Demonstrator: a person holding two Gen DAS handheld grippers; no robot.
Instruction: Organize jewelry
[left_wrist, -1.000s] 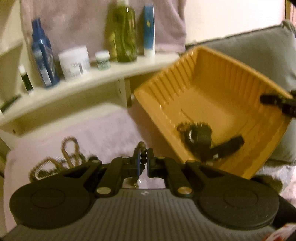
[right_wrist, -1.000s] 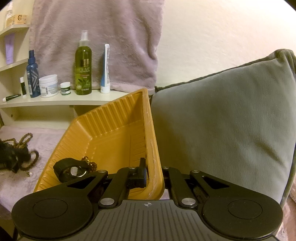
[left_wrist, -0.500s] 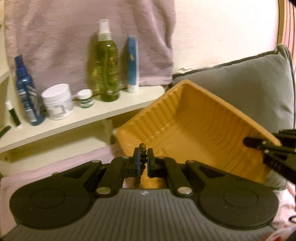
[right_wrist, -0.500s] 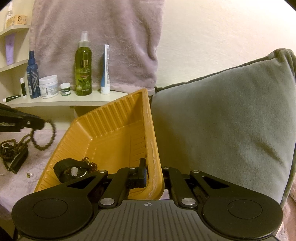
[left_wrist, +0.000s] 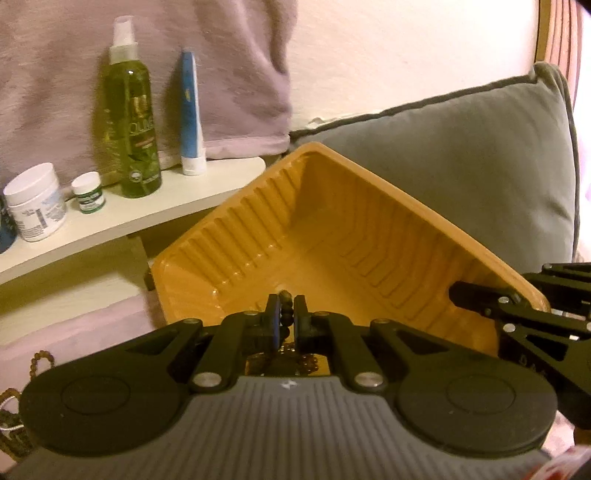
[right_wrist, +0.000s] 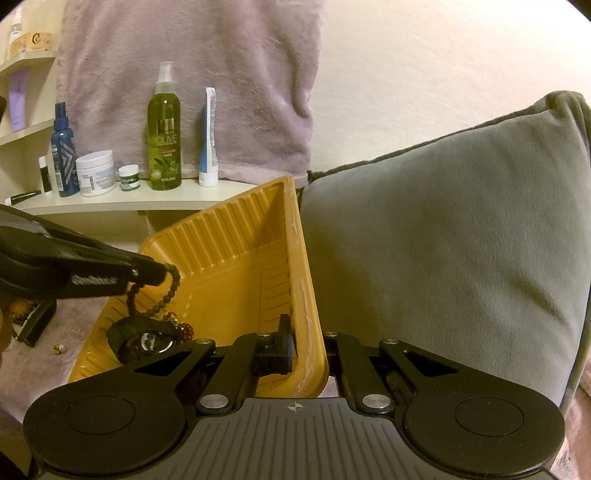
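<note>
**Bead bracelet carried over the tray**

Moved from the pink cloth, the left gripper (right_wrist: 162, 272) now pinches the dark bead bracelet (right_wrist: 168, 293) above the orange tray (right_wrist: 236, 266). Right gripper (right_wrist: 308, 349) clamps the tray's rim.

The left claw (left_wrist: 287, 322), closed on a string of dark beads (right_wrist: 168, 291), has travelled from the pink cloth at nine o'clock across to the orange tray (right_wrist: 236, 258). A second ago it was low over the cloth among the loose jewelry; half a second ago it had lifted clear with the beads dangling. Now the beads hang over the tray's nine o'clock side, above the black watch (right_wrist: 142, 338) lying inside.
</note>
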